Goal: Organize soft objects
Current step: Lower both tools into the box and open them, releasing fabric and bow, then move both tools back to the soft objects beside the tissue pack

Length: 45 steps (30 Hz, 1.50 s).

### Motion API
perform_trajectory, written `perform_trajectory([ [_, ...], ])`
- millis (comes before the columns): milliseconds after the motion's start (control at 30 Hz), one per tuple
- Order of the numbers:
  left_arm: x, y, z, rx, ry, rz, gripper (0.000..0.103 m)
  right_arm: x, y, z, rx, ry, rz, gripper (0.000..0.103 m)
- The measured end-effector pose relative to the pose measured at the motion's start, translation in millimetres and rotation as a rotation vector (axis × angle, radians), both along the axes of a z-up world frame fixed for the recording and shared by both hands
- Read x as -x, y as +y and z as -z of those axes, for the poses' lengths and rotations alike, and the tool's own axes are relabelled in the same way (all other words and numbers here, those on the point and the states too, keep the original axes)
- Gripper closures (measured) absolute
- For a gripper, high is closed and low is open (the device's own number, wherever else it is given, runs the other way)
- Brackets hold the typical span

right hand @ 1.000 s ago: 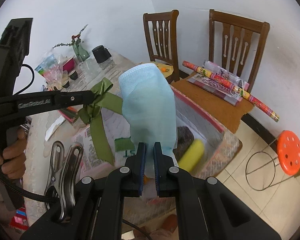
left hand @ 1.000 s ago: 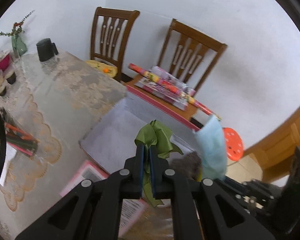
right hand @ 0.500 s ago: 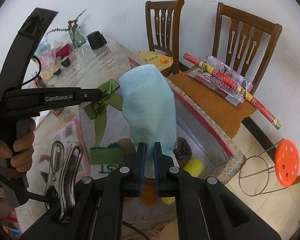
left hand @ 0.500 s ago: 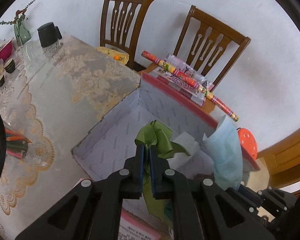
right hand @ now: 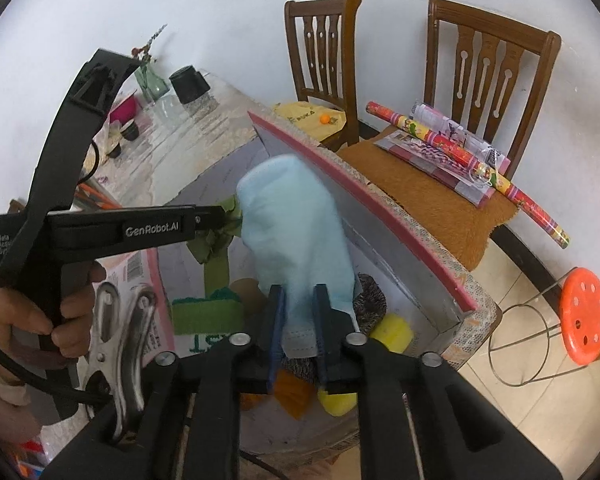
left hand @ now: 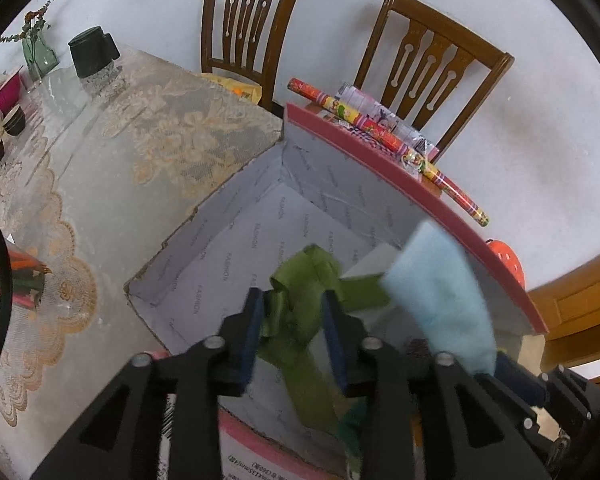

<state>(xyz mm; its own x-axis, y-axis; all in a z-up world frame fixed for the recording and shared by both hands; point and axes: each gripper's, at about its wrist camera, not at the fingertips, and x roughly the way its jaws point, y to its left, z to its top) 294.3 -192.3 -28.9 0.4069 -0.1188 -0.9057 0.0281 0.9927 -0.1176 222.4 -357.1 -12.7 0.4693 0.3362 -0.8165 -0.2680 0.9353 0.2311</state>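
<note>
Hovering over an open cardboard box (left hand: 420,196) on a lace-covered table (left hand: 112,152), two hand-held grippers let go of their loads at once, a green ribbon bow (left hand: 304,280) on the left and a pale blue face mask (right hand: 296,232) on the right.

Risks, judged from this pic: both items are light & floppy. The mask stands tall close to the box's red-edged far wall (right hand: 380,208); if it tips that way as it drops it could drape over the rim rather than land inside. The bow's long tail (left hand: 312,376) trails toward the near edge of the box & may hang out over it. Either piece could also cling to a blue pad & ride back up when the hand lifts.

Left gripper (left hand: 294,320): jaws have just been opening, now partway apart. The bow sits between them, loose, w/ daylight on both sides, so not clamped.

Right gripper (right hand: 298,312): jaws have just been opening too, only a little apart. The mask's lower hem is between the pads; whether they press on it can't be told, since the cloth fills the gap.

Already in the box below: a yellow sponge (right hand: 392,332), a dark knitted piece (right hand: 370,300), something orange (right hand: 296,392) & a green cloth (right hand: 206,314). A metal clamp (right hand: 120,344) lies beside the box, near the person's hand (right hand: 40,312).
</note>
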Motion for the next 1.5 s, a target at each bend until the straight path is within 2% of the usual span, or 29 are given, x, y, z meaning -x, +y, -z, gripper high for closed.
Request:
perform_trajectory([
  [133,3,1,-4,-0.004,-0.004,-0.001,0.062,2,-1,-5,-0.017,-0.021,0.013,0.076],
  [367,13,6,-11,-0.013,-0.009,-0.003,0.062,9,3,-13,-0.001,-0.057,0.029,0.065],
  [667,32,16,-26,0.01,-0.021,0.008,0.062,24,7,-26,0.041,-0.112,0.056,0.064],
  [933,60,27,-41,0.016,-0.032,0.023,0.062,43,7,-38,0.029,-0.141,0.093,0.063],
  [1067,76,37,-47,0.013,-0.039,0.024,0.062,55,12,-43,0.026,-0.151,0.095,0.052],
  [1500,130,82,-47,0.004,-0.031,-0.009,0.062,101,45,-48,0.034,-0.149,0.076,0.052],
])
